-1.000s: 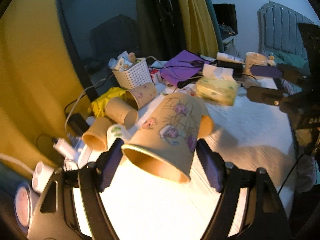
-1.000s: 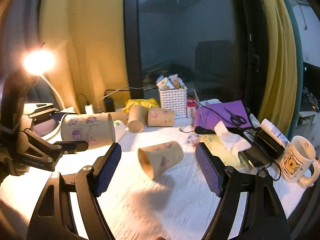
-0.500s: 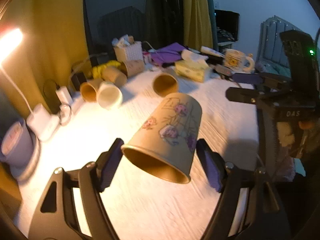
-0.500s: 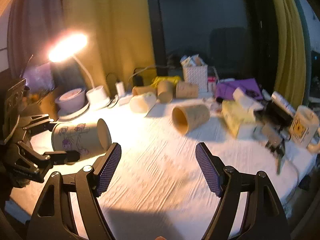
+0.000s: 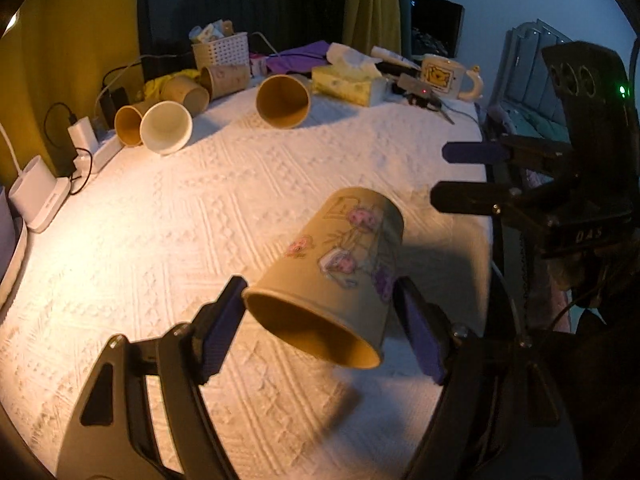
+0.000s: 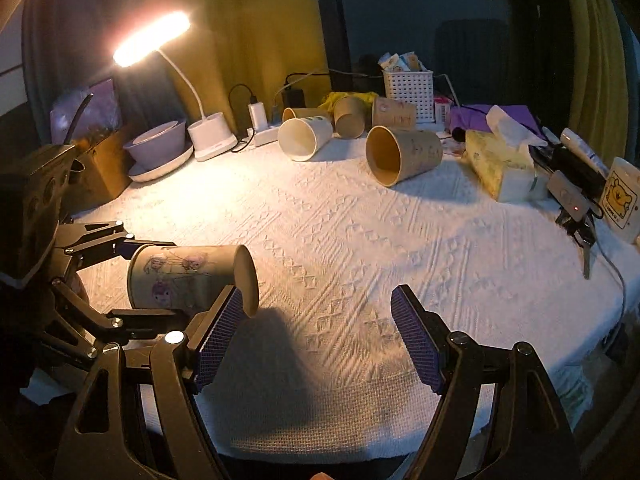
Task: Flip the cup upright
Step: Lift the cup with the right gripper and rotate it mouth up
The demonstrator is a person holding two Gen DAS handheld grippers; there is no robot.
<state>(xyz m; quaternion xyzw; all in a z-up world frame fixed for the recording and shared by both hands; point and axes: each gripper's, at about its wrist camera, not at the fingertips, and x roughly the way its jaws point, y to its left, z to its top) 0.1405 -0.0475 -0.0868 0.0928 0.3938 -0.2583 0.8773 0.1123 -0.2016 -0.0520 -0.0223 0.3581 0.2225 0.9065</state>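
Note:
My left gripper [image 5: 320,320] is shut on a tan paper cup [image 5: 336,272] with purple cartoon drawings. The cup lies on its side in the air above the white tablecloth [image 5: 200,220], its open mouth toward the camera and its base pointing away. In the right wrist view the same cup [image 6: 188,276] shows at the left, held by the left gripper [image 6: 132,280], base toward the right. My right gripper [image 6: 316,340] is open and empty above the front of the table; it also shows at the right of the left wrist view [image 5: 460,176].
Several other paper cups lie on their sides at the back, the nearest a tan one [image 6: 400,154]. A lit desk lamp [image 6: 152,38], a bowl [image 6: 156,146], chargers, a white basket [image 6: 408,88], a tissue box [image 6: 500,164] and a bear mug [image 6: 620,198] line the back and right edges.
Both grippers have pulled back from the clutter toward the front of the table. The left gripper still carries the cup, which now hangs lower over the cloth.

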